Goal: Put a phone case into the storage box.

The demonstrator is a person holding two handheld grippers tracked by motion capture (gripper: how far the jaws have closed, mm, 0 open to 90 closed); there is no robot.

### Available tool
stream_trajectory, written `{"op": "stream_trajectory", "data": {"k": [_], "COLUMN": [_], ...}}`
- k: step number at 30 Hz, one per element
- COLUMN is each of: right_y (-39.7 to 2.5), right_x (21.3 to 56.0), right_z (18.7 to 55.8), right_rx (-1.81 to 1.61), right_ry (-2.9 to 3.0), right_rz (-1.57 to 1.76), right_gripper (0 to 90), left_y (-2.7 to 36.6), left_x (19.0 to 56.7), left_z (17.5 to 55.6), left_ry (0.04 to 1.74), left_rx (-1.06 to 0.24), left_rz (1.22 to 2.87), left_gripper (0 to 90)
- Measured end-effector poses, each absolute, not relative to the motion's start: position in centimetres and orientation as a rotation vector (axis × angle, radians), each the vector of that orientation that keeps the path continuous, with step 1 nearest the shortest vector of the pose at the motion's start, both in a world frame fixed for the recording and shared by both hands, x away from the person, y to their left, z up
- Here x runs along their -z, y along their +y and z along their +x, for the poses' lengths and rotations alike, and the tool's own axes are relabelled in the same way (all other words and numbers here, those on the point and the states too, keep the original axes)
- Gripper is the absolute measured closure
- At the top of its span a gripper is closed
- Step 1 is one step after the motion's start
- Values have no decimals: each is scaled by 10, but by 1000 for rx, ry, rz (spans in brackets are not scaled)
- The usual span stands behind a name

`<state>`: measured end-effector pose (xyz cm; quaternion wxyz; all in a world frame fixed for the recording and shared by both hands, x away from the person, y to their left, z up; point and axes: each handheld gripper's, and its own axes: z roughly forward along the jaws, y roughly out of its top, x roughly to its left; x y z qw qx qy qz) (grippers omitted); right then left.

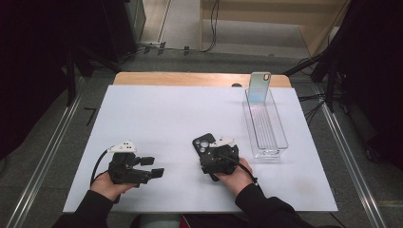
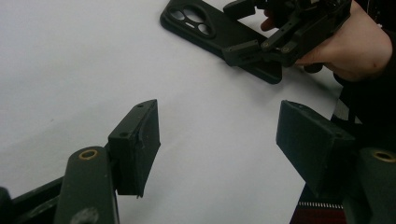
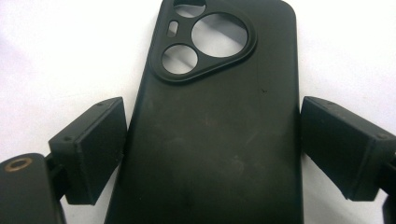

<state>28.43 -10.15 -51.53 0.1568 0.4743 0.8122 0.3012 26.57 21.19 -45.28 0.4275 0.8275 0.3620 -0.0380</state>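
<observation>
1. From the high view, your right gripper (image 1: 215,153) sits over the lower end of the black phone case (image 1: 203,144), which lies flat near the middle of the white worktop (image 1: 157,123). Your left gripper (image 1: 151,167) rests well to the left, its jaws spread and holding nothing. A clear tray (image 1: 264,124) stands at the right with a second case (image 1: 259,86) upright at its far end.
2. In the left gripper view, your jaws stand wide apart over bare worktop; the phone case lies beyond them.
3. In the right gripper view, your jaws flank the phone case's long edges, open; the left one looks almost touching, though that's hard to judge.
</observation>
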Motion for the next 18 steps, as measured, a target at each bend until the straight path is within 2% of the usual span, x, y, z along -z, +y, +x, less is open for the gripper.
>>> {"op": "stream_trajectory", "data": {"k": [18], "right_y": [-103], "right_x": [515], "right_z": [283], "right_rx": [-879], "right_ry": [2298], "right_rz": [1382], "right_gripper": [120], "left_y": [212], "left_x": [453], "left_z": [266], "left_ry": [907], "left_rx": [95], "left_rz": [2063], "left_gripper": [309]}}
